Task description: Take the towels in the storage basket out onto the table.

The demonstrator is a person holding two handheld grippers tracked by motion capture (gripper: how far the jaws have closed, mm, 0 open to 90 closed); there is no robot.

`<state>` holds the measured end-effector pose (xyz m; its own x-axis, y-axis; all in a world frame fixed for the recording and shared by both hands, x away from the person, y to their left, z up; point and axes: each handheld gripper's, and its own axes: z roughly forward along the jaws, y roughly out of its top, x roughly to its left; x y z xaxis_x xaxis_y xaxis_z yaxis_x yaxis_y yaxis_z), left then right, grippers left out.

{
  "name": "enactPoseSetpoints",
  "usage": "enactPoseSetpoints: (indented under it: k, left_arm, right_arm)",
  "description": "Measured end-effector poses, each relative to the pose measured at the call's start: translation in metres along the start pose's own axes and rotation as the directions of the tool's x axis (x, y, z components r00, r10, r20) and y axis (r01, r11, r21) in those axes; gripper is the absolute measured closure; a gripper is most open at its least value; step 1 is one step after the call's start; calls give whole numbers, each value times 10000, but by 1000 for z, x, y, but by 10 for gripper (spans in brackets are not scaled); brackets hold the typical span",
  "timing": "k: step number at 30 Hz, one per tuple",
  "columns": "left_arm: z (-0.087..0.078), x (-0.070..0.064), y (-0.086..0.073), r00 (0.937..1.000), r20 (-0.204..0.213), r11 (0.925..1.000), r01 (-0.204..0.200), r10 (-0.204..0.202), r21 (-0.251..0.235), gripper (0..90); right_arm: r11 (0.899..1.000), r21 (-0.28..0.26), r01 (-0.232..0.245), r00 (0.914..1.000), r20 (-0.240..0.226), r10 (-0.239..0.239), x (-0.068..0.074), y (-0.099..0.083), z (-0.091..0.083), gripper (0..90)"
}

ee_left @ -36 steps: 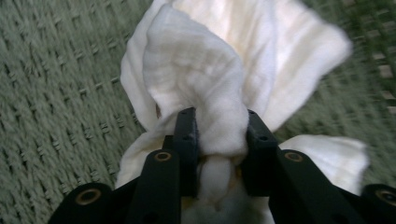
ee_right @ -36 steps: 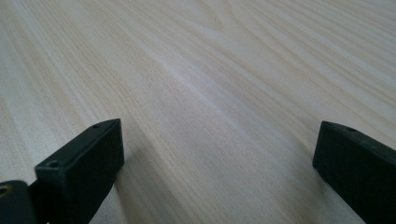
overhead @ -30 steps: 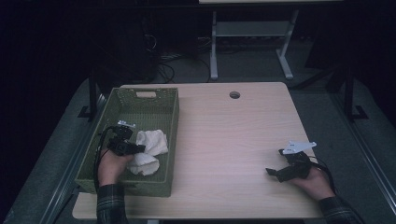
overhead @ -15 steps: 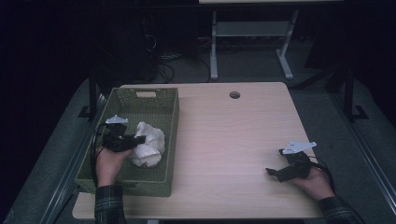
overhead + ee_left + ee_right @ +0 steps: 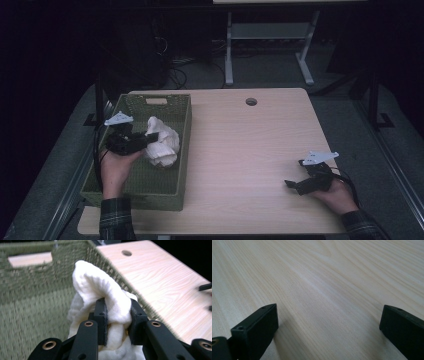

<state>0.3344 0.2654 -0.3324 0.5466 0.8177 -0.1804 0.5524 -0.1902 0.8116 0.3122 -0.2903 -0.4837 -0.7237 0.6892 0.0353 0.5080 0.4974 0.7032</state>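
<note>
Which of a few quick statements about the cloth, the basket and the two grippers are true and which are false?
1. The left gripper is shut on the white cloth. True.
2. The white cloth lies on the bare table. False: it is held above the inside of the green basket.
3. The right gripper has its jaws open with nothing between them. True.
4. The right gripper is inside the basket. False: it rests low over the table's near right part, apart from the basket.
5. The basket sits on the table's left side. True.
</note>
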Motion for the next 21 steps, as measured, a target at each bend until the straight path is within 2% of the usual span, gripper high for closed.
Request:
enactPoseSetpoints:
  k: [2, 9, 14, 18, 21]
  left_arm:
    - [-2, -2, 4, 9999, 55, 9999, -125, 126, -57, 724]
    - [-14, -20, 30, 9970, 384, 9951, -648, 678, -748, 726]
    - [-16, -29, 43, 9939, 523, 9915, -918, 968, -917, 729]
    - [-18, -37, 54, 9896, 808, 9874, -1095, 1191, -1144, 729]
    - [-15, -48, 61, 9836, 1216, 9830, -1157, 1334, -1424, 729]
  right_arm:
    - [10000, -3, -4, 10000, -5, 4, 0, 0, 0, 15]
    - [10000, -15, -29, 10000, 9, 29, 0, 0, 0, 15]
    - [10000, 0, -83, 10000, 21, 83, 0, 0, 0, 15]
    - [10000, -2, -84, 10000, 21, 84, 0, 0, 0, 15]
    - [10000, -6, -80, 10000, 19, 80, 0, 0, 0, 15]
